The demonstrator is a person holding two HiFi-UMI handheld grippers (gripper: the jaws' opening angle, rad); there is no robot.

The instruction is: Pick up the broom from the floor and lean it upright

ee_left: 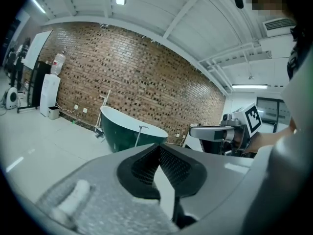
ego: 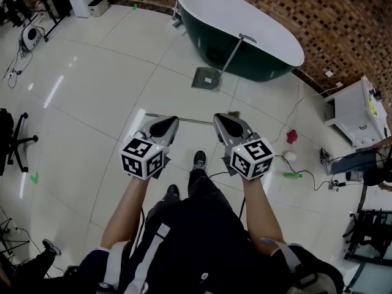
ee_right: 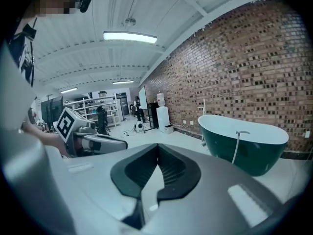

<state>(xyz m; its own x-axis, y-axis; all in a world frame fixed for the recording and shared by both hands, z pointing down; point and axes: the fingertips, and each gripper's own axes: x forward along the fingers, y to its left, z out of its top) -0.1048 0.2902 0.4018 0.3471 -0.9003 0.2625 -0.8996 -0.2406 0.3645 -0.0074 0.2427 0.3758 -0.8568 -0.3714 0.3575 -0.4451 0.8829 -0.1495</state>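
Currently my left gripper and my right gripper are both closed, holding nothing. Broom lies flat near the bathtub.

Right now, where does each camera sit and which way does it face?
Head view: on the person's head, steeply down at the broom; shows forearms, left gripper, right gripper.
Left gripper view: on that gripper, along shut jaws toward the bathtub; right gripper at right.
Right gripper view: likewise toward the bathtub; left gripper at left.
Shared: all three show the bathtub.
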